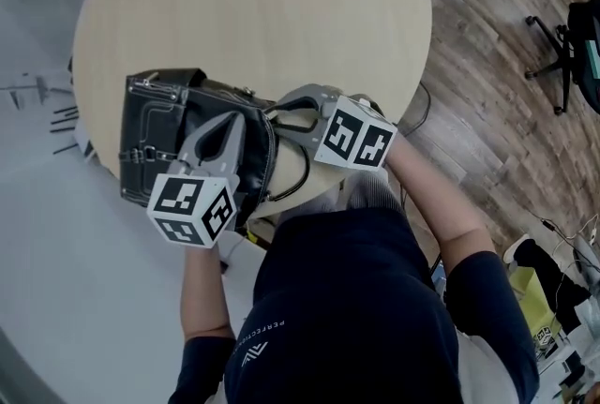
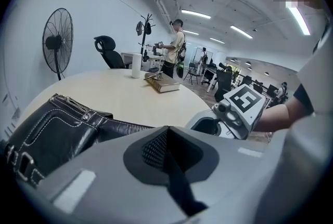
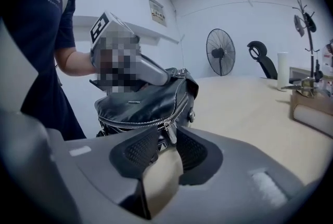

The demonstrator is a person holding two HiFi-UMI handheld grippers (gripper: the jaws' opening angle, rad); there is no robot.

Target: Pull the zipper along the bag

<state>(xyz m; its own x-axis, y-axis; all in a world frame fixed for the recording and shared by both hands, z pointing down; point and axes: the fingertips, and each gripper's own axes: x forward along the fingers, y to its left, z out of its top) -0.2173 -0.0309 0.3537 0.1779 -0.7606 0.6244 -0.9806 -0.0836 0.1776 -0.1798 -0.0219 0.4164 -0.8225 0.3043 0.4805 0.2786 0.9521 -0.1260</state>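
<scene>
Left tool (image 2: pixel 165 132) pinched shut over the black bag (image 1: pixel 155 126); right tool (image 1: pixel 284 121) open around its zipper pull (image 3: pixel 169 133).

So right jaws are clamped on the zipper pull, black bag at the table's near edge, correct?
No. In the right gripper view the right gripper has its jaws apart, with the zipper pull between them, not clamped. The black bag does sit at the table's near edge.

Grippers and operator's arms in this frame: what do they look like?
The left gripper and right gripper have light grey moulded bodies tapering to two jaws lined with black textured pads. Each carries a white cube printed with black square markers. No cables show. The person wears a dark navy short-sleeved shirt with small white print.
</scene>
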